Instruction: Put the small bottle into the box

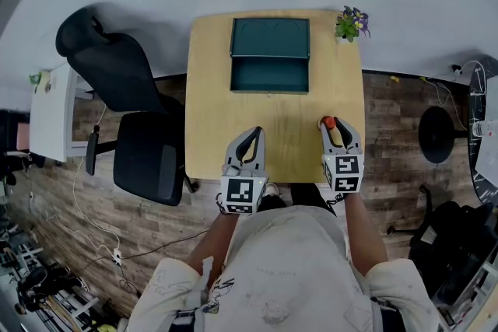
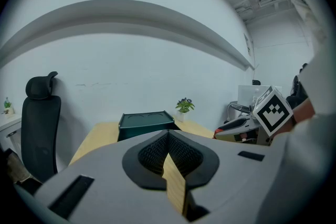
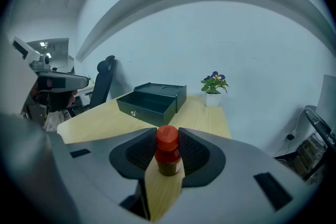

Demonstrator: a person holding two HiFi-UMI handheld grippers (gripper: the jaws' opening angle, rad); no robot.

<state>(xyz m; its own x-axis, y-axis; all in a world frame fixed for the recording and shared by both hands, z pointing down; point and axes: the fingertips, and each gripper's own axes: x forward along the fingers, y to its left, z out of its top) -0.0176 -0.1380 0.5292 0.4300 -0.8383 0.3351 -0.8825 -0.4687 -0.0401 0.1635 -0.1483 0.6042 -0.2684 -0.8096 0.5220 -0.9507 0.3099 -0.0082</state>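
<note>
Right gripper view: the small bottle [image 3: 168, 161] is seen upright on the worktop [image 3: 102, 122], pinched at its red cap by the right claw [image 3: 167, 135]. It is judged light, rigid and smooth, so a firm hold on the body is advised. The left claw [image 2: 168, 135] is closed, empty. Beyond, the box [image 3: 151, 102] stands open.

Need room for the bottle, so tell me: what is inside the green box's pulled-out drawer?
From above, the drawer shows only its bare dark floor, nothing in it. Anything further back under the top of the box is covered.
</note>
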